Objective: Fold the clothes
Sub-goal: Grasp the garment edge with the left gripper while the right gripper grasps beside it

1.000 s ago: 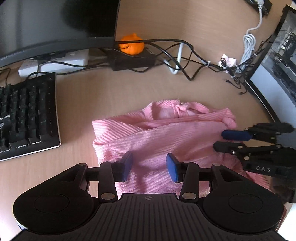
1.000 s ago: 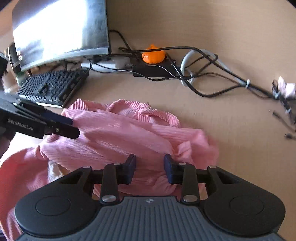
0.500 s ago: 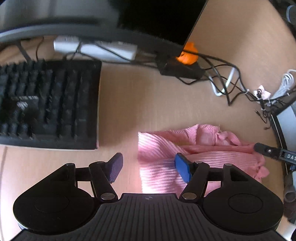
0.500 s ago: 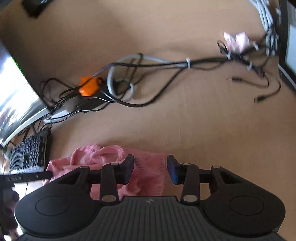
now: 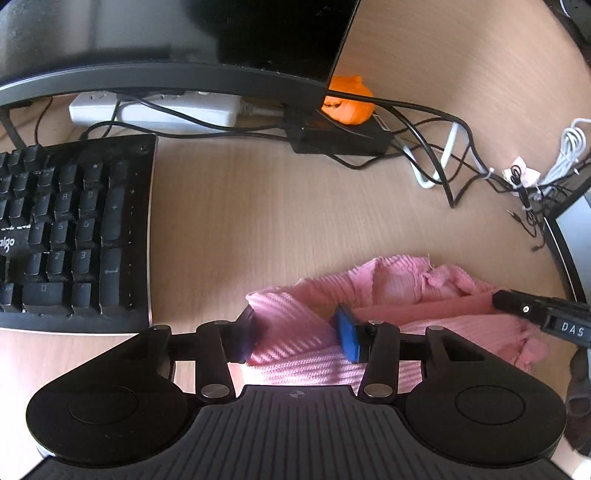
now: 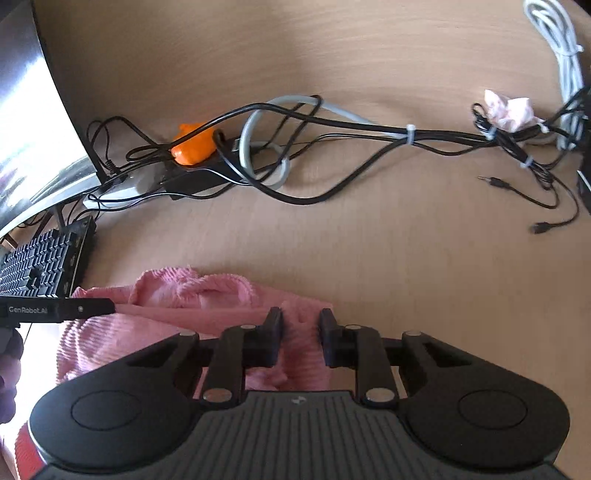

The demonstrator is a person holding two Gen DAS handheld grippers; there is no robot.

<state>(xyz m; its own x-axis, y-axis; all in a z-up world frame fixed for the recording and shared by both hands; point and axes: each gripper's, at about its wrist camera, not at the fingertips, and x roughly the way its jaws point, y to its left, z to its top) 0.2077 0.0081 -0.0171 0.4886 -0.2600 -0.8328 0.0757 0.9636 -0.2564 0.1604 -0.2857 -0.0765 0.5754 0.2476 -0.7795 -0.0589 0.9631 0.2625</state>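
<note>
Grasp step in hand — left gripper [image 5: 297,338] and right gripper [image 6: 301,341], jaws just closing, each pinch an end of the pink ribbed garment [image 5: 402,291] on the desk [image 5: 258,206]; next, I judge, lift and fold together.

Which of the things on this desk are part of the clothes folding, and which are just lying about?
Part of the job:
- pink garment
- left gripper, closing on one corner of it
- right gripper, closing on another corner

Just lying about:
- keyboard
- monitor
- orange toy
- white power strip
- black cables
- crumpled tissue
</note>
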